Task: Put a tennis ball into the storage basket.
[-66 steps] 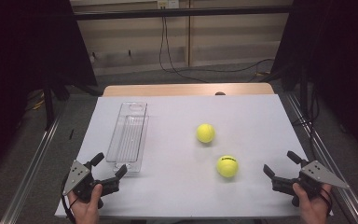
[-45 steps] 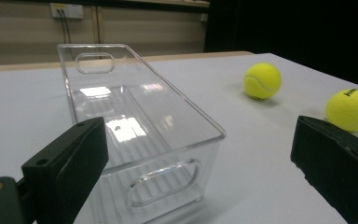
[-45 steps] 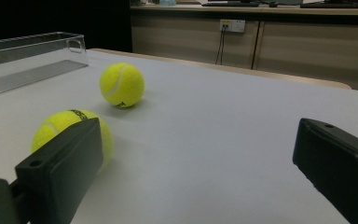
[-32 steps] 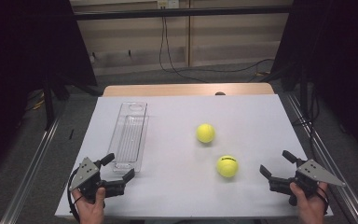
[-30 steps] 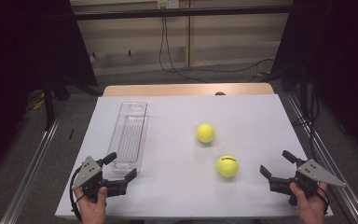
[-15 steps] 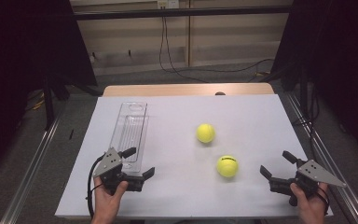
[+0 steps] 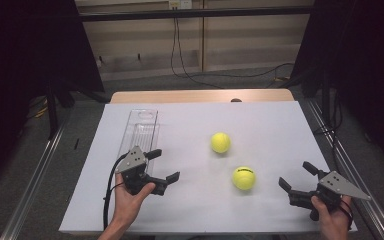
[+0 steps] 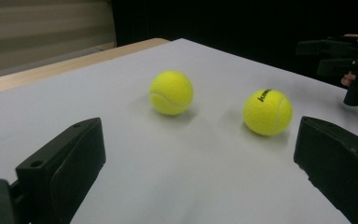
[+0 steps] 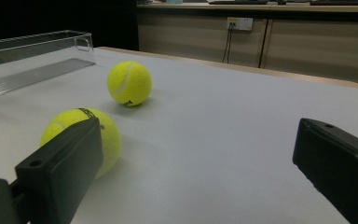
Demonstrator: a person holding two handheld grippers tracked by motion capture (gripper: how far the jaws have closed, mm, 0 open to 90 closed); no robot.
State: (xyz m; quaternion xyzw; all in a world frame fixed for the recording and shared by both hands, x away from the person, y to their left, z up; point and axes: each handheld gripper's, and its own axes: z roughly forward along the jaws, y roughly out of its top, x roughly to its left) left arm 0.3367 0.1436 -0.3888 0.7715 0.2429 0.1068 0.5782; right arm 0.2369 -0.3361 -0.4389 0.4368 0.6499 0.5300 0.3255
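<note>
The big white table [image 7: 280,125] has lots of bare room around both balls, and its near edge is close to my hands. My left tongs [image 7: 161,164] slid away from the clear tray [image 7: 141,125] toward the balls, their jaws just spreading wide with nothing between (ready to grab, I think). The near ball [image 7: 243,178] lies at their three o'clock, the far ball [image 7: 220,142] at two. My right tongs [image 7: 295,176] wait, open and empty.

near tennis ball [image 7: 243,177]: yellow, black print, at rest on white worktop [image 7: 270,130] | far tennis ball [image 7: 220,142]: yellow, at rest, near but apart
</note>
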